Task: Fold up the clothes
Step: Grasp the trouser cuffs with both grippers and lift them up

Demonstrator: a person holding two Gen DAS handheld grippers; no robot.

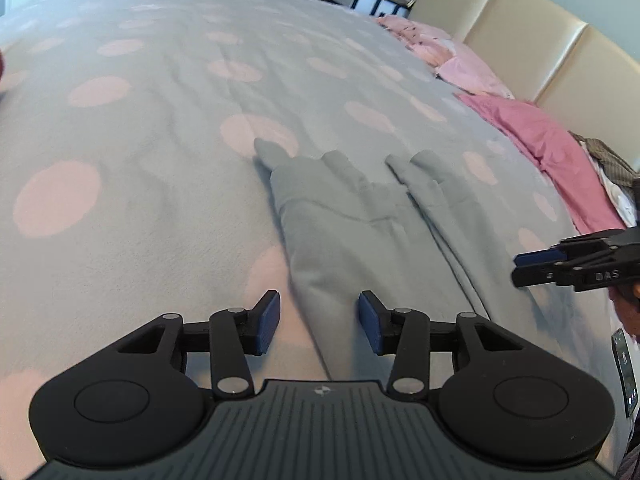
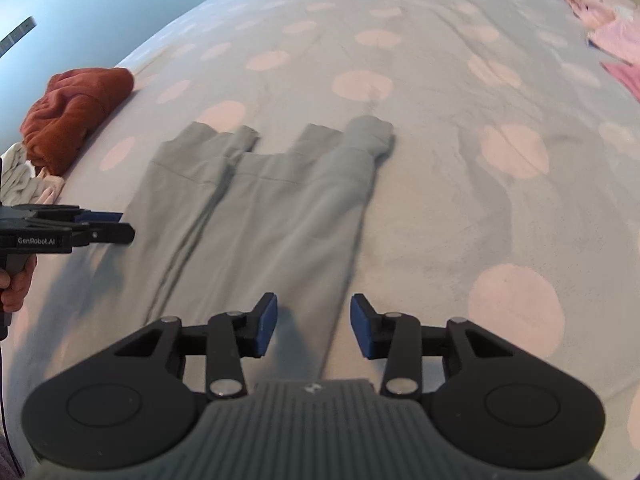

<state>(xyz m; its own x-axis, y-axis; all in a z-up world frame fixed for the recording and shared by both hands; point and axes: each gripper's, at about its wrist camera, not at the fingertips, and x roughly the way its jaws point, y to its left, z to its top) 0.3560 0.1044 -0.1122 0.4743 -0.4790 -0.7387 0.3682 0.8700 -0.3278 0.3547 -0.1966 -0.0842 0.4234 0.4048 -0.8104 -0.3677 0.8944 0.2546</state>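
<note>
Closest in, both pairs of tongs hang over the bed with their jaws apart and nothing pinched between the ribbed blue pads. The left gripper (image 1: 319, 322) has matte black linkage arms with silvery pivot pins; under the gap between its tips runs the left edge of the grey garment (image 1: 360, 232). The right gripper (image 2: 313, 326) is built the same, and under its gap lies the right side of the same garment (image 2: 260, 216), whose right edge passes just inside its right pad.

That garment is a soft, smooth grey knit, lying flat in long lengthwise folds that run away from the tongs. At its far end are four short tabs of cloth; the one farthest to the right in the right wrist view is rounded and thicker, like a rolled cuff. Its near end is cut off behind the gripper bodies, so what kind of clothing it is cannot be told.

Under it is the bedspread (image 1: 160, 120), pale grey, fuzzy, with large pink dots.

Farther off, left of the right gripper, a rumpled rust-red cloth (image 2: 76, 112) sits near the bed's edge. Right of the left gripper lie crumpled pink fabrics (image 1: 536, 136) along a padded cream headboard (image 1: 520, 24). Beyond, dark furniture is too blurred to make out.
</note>
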